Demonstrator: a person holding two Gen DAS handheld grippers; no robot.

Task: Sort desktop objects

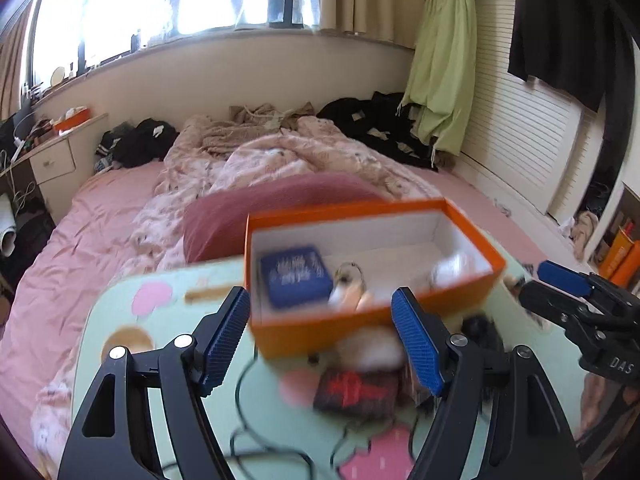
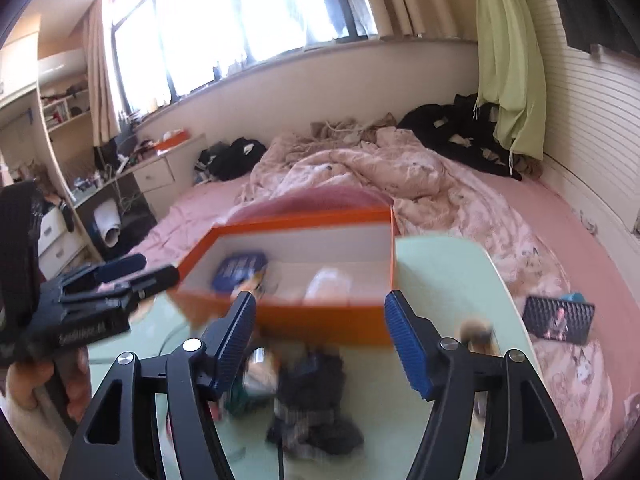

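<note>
An open orange box (image 1: 360,320) with a white inside stands on a pale green table (image 1: 168,320). In it lie a blue case (image 1: 294,276), a key ring and a white thing. My left gripper (image 1: 320,332) is open and empty, just in front of the box. A dark pouch with red marks (image 1: 356,390) and a fluffy toy (image 1: 372,346) lie between its fingers. In the right wrist view my right gripper (image 2: 320,332) is open and empty before the box (image 2: 320,320), above blurred dark items (image 2: 312,412). The views are blurred.
A black cable (image 1: 256,436) runs over the table. Behind the table is a bed with pink sheets (image 2: 560,220), a rumpled quilt and dark clothes. A dark patterned case (image 2: 558,319) lies on the bed to the right. A desk (image 2: 160,168) stands at the left.
</note>
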